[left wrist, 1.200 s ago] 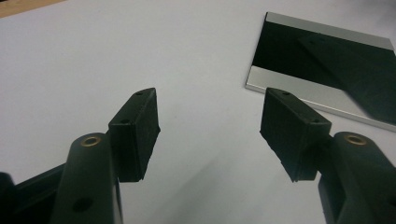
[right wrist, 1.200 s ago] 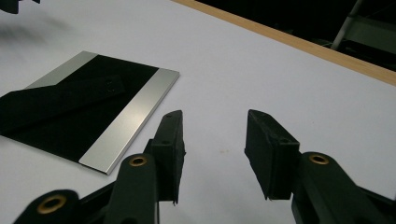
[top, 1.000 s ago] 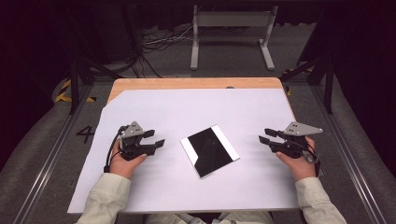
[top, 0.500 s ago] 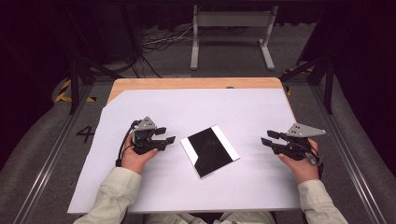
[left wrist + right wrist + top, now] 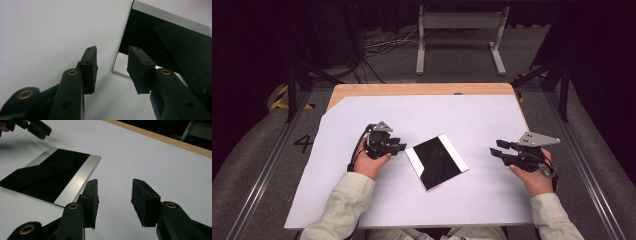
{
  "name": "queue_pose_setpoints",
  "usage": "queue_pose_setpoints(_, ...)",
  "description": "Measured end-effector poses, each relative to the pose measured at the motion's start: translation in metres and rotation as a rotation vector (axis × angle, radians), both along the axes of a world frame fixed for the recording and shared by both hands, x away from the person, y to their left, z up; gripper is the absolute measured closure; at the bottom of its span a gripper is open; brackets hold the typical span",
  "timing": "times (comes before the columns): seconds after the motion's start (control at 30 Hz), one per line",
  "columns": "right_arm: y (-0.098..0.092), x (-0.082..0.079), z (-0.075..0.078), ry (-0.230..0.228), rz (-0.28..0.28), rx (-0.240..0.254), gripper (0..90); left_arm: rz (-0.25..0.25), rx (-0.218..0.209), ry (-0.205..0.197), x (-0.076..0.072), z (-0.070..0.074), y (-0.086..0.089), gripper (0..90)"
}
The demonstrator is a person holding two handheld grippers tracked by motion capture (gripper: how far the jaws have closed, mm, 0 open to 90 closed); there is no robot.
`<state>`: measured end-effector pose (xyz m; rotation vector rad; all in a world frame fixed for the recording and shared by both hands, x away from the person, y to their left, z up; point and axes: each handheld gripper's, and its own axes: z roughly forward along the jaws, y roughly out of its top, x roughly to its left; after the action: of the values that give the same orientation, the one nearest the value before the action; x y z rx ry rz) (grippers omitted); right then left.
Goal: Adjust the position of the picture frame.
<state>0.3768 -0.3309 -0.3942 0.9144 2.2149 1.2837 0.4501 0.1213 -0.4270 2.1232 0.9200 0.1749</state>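
near the table's middle lies a black panel; left gripper, jaws just narrowing, empty beside its corner; right gripper parted, empty

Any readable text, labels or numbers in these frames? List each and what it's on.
"4": dark numeral on the grey floor, left of the table.
No print can be made out on the black panel with silver edge strips, the white sheet or either gripper.
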Motion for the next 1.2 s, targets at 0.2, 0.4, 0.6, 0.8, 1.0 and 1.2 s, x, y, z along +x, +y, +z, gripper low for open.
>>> queue_pose_setpoints(0.2,0.002,0.0,0.001,-0.002,0.01,0.002,57.1,0.014,0.031,0.028,0.006,-0.005,-0.008,88.9)
queue_pose_setpoints(0.4,0.005,-0.001,0.001,0.007,0.022,0.0,57.1,0.013,0.065,0.022,0.009,-0.008,-0.016,90.0)
queue_pose_setpoints(0.6,0.01,-0.001,0.001,0.012,0.043,-0.01,57.1,0.013,0.072,0.03,0.012,-0.015,-0.015,90.0)
queue_pose_setpoints(0.8,0.013,-0.002,0.002,0.015,0.053,-0.018,57.0,-0.023,0.053,0.029,0.013,-0.019,-0.016,90.0)
queue_pose_setpoints(1.0,0.014,-0.001,0.001,0.023,0.059,-0.021,56.9,-0.058,0.118,-0.001,0.009,-0.016,-0.021,90.0)
queue_pose_setpoints(1.2,0.017,-0.002,0.003,0.044,0.079,-0.033,59.2,-0.128,0.13,0.053,0.004,-0.013,-0.021,90.0)
